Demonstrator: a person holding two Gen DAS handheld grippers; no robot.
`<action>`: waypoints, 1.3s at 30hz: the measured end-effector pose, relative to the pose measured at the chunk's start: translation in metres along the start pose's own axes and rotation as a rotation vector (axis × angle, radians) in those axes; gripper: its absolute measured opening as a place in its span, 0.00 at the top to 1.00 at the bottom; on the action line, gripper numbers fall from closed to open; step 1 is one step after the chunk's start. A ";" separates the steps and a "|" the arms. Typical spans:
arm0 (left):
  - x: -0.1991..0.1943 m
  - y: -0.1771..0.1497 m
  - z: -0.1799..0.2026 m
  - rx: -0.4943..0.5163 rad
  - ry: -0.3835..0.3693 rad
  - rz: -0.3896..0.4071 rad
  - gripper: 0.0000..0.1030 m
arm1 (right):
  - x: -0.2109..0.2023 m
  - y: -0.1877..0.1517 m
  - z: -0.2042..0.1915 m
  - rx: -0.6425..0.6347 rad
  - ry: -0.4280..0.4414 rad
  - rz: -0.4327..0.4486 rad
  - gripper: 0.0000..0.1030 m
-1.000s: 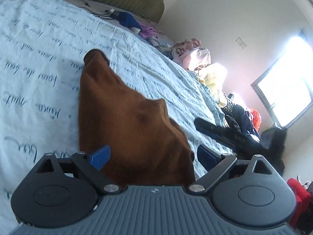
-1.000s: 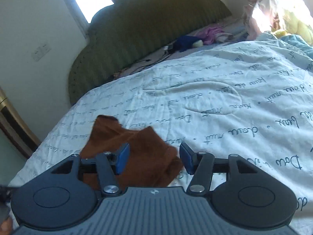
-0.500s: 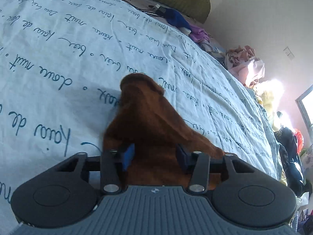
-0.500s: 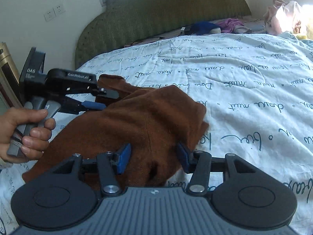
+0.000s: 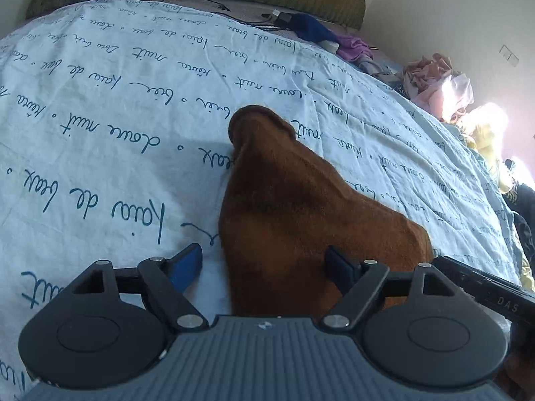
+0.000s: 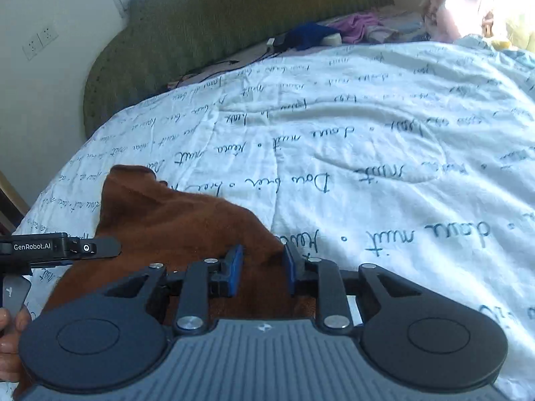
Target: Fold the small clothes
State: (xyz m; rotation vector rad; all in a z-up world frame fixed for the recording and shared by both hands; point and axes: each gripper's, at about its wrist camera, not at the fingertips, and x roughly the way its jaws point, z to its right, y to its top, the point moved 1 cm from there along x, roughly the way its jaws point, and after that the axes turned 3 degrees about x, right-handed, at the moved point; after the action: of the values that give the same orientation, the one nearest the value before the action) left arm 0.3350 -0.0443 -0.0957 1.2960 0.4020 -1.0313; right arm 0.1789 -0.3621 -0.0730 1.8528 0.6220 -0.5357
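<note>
A brown fleece garment [image 5: 294, 207] lies crumpled on the pale duvet [image 5: 100, 107] printed with blue script. My left gripper [image 5: 264, 265] hovers over its near left edge with jaws opening wide. The left pad is above bare duvet, the right pad above the cloth, and neither presses it. In the right wrist view the garment [image 6: 160, 217] lies lower left. My right gripper [image 6: 261, 267] is at its right corner, jaws closing, with a raised fold of brown cloth between the blue pads.
A green headboard [image 6: 217, 26] stands at the far end. Blue and purple clothes [image 5: 321, 33] and a charger with cables lie near it. A heap of pink and yellow clothes [image 5: 441, 80] is at the far right. A hand [image 6: 10, 327] holds the left tool.
The left jaws narrowed around the cloth half a second ago and now stand wide again. The right gripper has come down onto the garment's right corner and its jaws have narrowed.
</note>
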 end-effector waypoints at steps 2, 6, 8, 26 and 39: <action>-0.022 -0.003 0.002 0.002 0.008 0.012 0.10 | -0.023 -0.006 -0.010 -0.040 -0.039 0.028 0.74; -0.081 -0.033 0.022 0.029 -0.113 0.089 0.00 | -0.071 -0.048 -0.047 -0.167 0.073 0.060 0.73; -0.095 -0.058 0.035 0.046 -0.165 0.096 0.00 | -0.080 -0.071 -0.067 -0.229 0.126 0.065 0.74; -0.126 -0.138 0.049 0.208 -0.053 0.127 0.00 | -0.114 -0.107 -0.065 -0.220 -0.006 0.051 0.40; -0.069 -0.145 0.051 0.200 0.079 0.027 0.00 | -0.080 -0.119 -0.051 -0.298 -0.223 0.066 0.18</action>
State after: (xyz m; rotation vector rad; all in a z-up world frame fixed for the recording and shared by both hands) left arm 0.1675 -0.0533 -0.1150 1.5203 0.3468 -1.0200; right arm 0.0453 -0.2910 -0.0900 1.5040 0.4612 -0.5642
